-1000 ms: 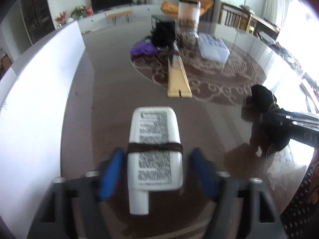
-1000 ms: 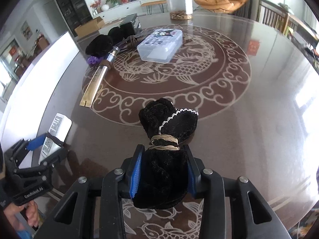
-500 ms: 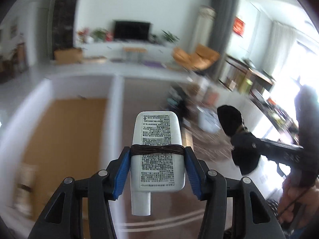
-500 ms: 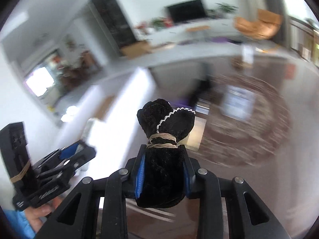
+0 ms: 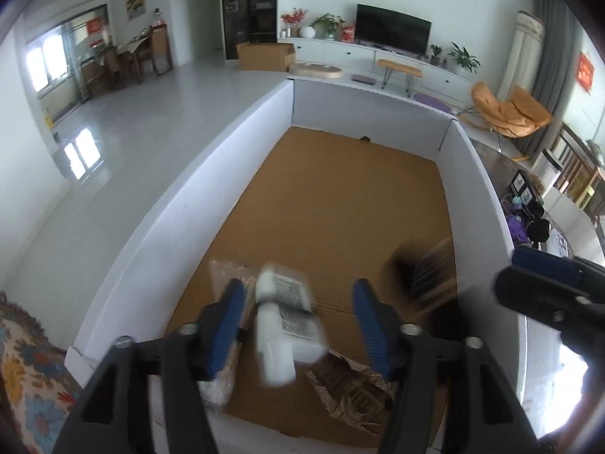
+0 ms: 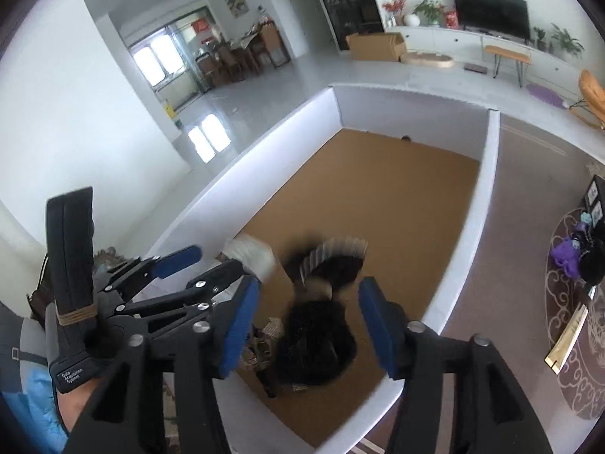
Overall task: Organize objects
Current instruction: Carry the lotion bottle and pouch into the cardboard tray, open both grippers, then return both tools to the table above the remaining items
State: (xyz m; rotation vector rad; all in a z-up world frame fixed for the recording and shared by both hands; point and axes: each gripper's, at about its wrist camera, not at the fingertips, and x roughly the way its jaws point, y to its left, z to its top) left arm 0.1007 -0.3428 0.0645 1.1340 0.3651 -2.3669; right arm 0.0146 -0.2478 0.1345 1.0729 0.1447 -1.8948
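**Both grippers spread wide above the white-walled box**

The left gripper [image 5: 298, 325] tilts down over the near end of the white-walled box with a brown cardboard floor [image 5: 177, 204], and the right gripper [image 6: 308, 321] hangs beside it at a similar downward angle, its black frame crossing the near right corner. In the right wrist view the left gripper [image 6: 189, 265] sits just to the left, fingers apart.

Ahead of both grippers the cardboard floor runs bare to the far wall; the 2 long walls flank it on either side. Near the fingers the floor is crowded: a clear crinkled packet [image 5: 223, 344] lies under the left finger, and a woven tan item [image 5: 351, 386] lies under the right one.

The left gripper is released, its blue pads well apart, and the white printed tube [image 5: 287, 321] sits blurred between them, touching neither. The right gripper is likewise released; the black velvet pouch with a pale trim [image 6: 321, 317] is blurred between its fingers, clear of both pads, over the box's near end.
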